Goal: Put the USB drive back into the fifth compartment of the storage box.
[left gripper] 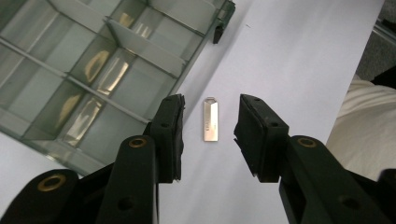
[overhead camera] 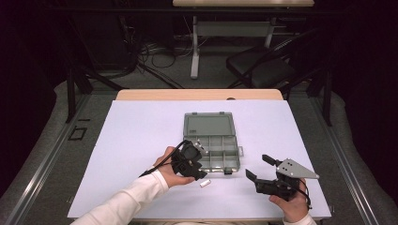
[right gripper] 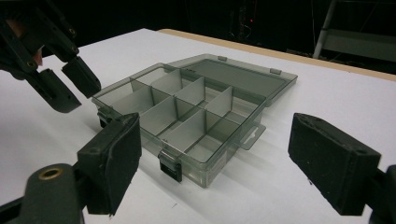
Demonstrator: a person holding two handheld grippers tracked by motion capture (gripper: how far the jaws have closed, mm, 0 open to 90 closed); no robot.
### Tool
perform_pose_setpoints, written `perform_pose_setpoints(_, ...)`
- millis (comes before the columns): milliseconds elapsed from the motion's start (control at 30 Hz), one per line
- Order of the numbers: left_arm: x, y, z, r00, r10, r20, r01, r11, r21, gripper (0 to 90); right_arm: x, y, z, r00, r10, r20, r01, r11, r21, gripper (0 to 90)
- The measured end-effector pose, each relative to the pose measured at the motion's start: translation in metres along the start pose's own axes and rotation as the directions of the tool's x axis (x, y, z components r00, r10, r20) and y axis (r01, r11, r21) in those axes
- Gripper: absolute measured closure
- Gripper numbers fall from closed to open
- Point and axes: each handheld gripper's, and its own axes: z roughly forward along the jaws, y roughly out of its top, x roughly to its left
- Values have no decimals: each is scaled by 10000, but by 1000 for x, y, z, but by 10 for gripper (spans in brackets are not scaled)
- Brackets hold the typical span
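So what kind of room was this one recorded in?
Probably a lab or workshop set up for recording, not a home. A white-topped table stands on grey carpet, loose cables trail across the floor behind it, and a folding chair and a second desk stand in the dark background.

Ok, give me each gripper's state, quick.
Left gripper: open, jaws astride the small silver metal USB stick, not gripping it.
Right gripper: open, empty.
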Motion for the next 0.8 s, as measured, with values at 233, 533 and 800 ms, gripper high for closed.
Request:
perform_pose_setpoints(233,0,3,13,9995,217,-218,-210,9993,315,631,1,0,0,10000,-37,-55,37,10000,19,173)
perform_pose_setpoints(533,2,5,24,9999,83,-56,-79,9976,683,653,1,0,0,10000,-48,-61,48,10000,-1,173)
perform_pose_setpoints(800,-1,7,34,9997,-235,63,226,9918,1255,665,1,0,1,10000,-48,-87,48,10000,36,172)
